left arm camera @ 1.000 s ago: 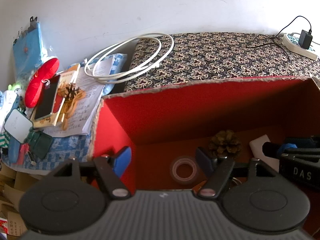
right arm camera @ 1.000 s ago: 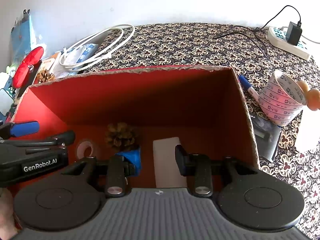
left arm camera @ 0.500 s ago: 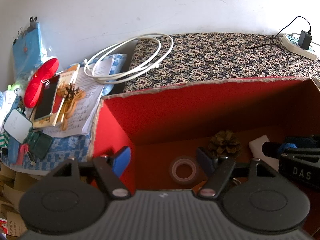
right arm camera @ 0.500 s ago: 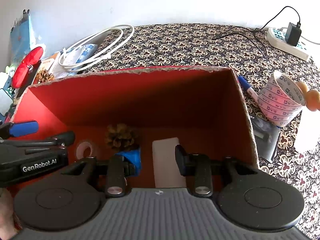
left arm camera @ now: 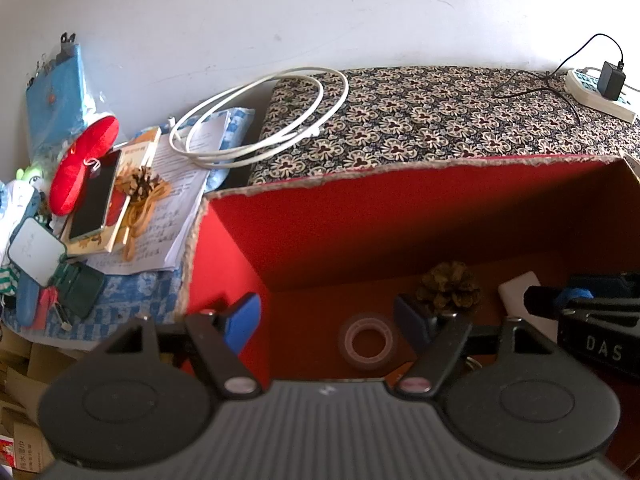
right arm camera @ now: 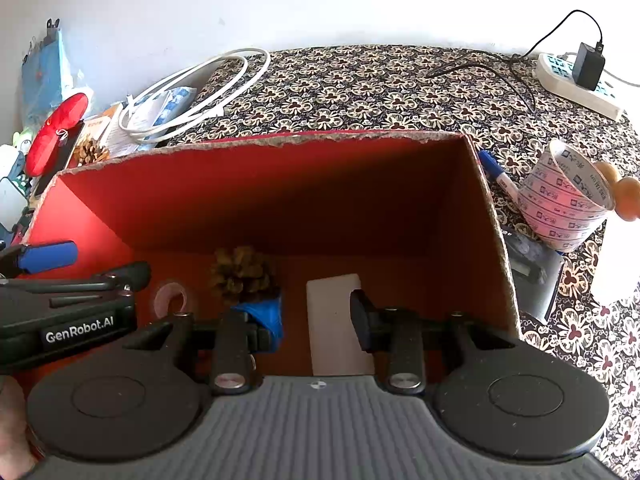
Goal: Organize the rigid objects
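Red-lined cardboard box [right arm camera: 280, 200] with ragged rim on my flowered tablecloth [right arm camera: 380, 88], inside it a brown pinecone [right arm camera: 242, 274], tape roll [left arm camera: 366, 342], white slab [right arm camera: 336, 320], my left gripper [left arm camera: 328, 318] and right gripper [right arm camera: 316, 316] both spread, empty, white wall [right arm camera: 280, 0] behind.

1. both views are bright with daylight; the white wall [left arm camera: 280, 12] is evenly lit and near washed out.
2. inside the red box [right arm camera: 280, 184] the far wall falls into deep shadow, while its left inner side [left arm camera: 224, 248] catches direct light.
3. a white object at the right edge [right arm camera: 616, 256] is blown out, with no detail left.
4. fisheye distortion bends the patterned cloth [right arm camera: 380, 88] and the box rims, and dark vignetting shows in the corners.
5. the picture is mostly sharp; the gripper body at the bottom is slightly soft.
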The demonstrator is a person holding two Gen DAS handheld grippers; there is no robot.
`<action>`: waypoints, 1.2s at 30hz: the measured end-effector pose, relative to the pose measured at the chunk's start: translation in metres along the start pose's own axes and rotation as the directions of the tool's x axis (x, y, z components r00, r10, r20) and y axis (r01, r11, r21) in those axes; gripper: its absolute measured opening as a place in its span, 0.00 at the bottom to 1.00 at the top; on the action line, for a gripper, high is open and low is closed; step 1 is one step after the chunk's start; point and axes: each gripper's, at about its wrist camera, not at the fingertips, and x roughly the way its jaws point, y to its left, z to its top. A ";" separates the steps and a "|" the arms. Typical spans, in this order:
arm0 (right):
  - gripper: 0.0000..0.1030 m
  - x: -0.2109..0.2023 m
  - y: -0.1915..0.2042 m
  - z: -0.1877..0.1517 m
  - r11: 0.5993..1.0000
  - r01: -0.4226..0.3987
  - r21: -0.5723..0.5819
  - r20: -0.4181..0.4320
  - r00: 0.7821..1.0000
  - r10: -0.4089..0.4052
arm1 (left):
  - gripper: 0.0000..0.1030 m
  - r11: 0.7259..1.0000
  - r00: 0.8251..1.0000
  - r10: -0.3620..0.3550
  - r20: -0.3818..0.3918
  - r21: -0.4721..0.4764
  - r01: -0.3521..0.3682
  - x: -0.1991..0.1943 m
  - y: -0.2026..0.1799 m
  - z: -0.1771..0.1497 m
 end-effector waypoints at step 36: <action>0.19 0.000 -0.001 0.001 1.000 0.003 -0.001 0.000 1.000 -0.003 | 0.78 1.000 1.000 -0.006 0.002 -0.003 0.006 -0.001 0.001 -0.001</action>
